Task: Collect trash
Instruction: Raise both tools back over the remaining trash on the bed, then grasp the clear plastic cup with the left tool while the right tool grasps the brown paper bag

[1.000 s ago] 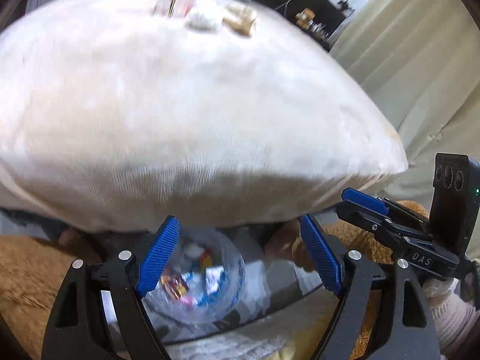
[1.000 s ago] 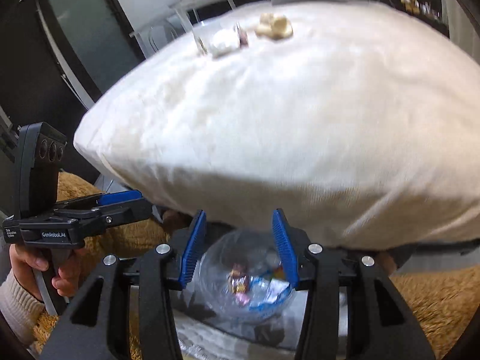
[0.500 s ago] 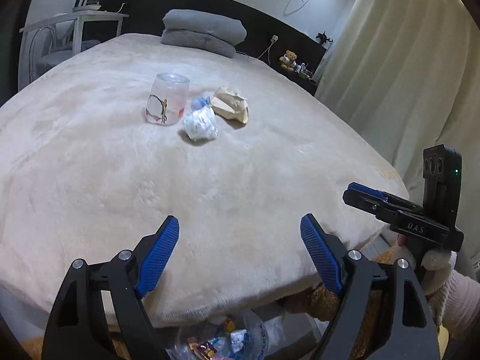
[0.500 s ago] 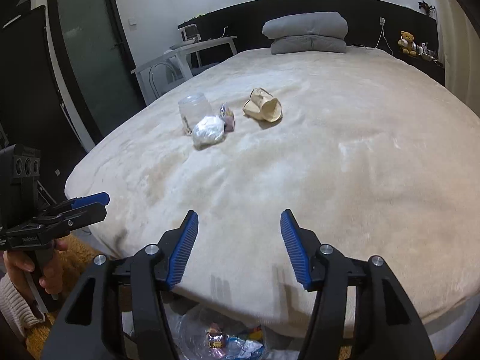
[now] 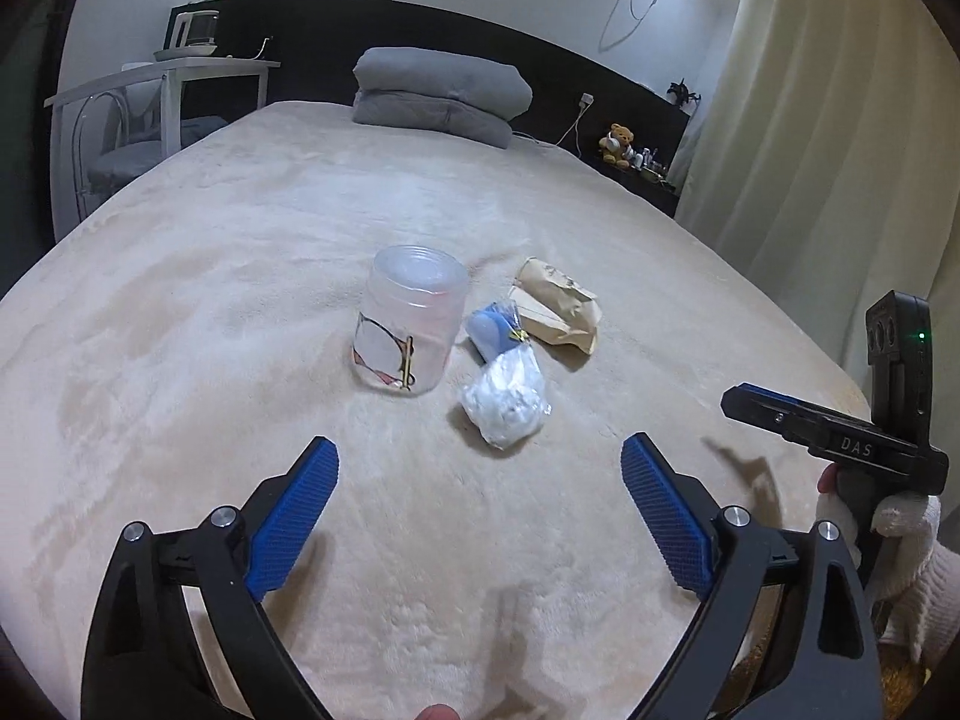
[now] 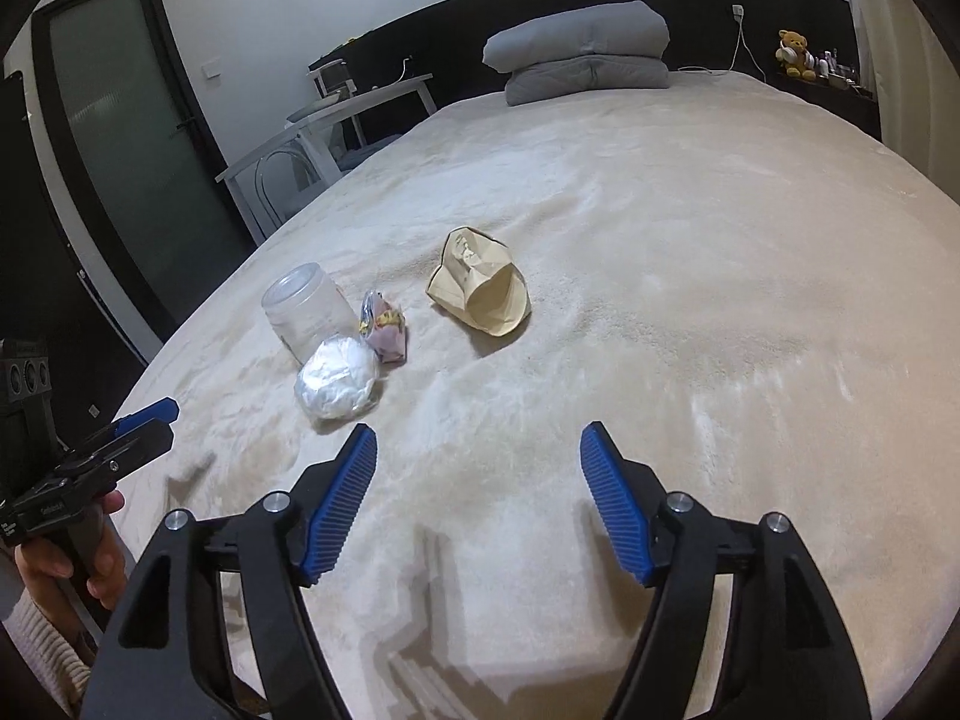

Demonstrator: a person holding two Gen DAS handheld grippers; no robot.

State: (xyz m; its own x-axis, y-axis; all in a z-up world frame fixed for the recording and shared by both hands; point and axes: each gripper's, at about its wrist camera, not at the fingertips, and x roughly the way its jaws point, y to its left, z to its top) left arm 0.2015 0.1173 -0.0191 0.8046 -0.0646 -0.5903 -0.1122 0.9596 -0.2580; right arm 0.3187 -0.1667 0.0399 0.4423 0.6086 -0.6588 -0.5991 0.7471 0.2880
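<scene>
Trash lies in a group on the beige bed (image 5: pixel 240 276): a clear plastic jar (image 5: pixel 411 327) standing upright, a white crumpled plastic bag (image 5: pixel 507 399), a small blue wrapper (image 5: pixel 492 327) and a crumpled brown paper bag (image 5: pixel 558 312). In the right wrist view the jar (image 6: pixel 309 309), the white bag (image 6: pixel 336 384), a colourful wrapper (image 6: pixel 384 327) and the paper bag (image 6: pixel 480 291) show too. My left gripper (image 5: pixel 480 474) is open and empty, short of the white bag. My right gripper (image 6: pixel 478 456) is open and empty, to the right of the white bag.
Grey folded pillows (image 5: pixel 441 96) lie at the head of the bed. A white side table (image 5: pixel 162 96) stands at the left, curtains (image 5: pixel 828 138) at the right. A dark door (image 6: pixel 138 138) is at the left in the right wrist view.
Both grippers rose from below the bed's edge, above a trash-filled bag, to above the bed and moved toward the trash group. Both stayed open.
</scene>
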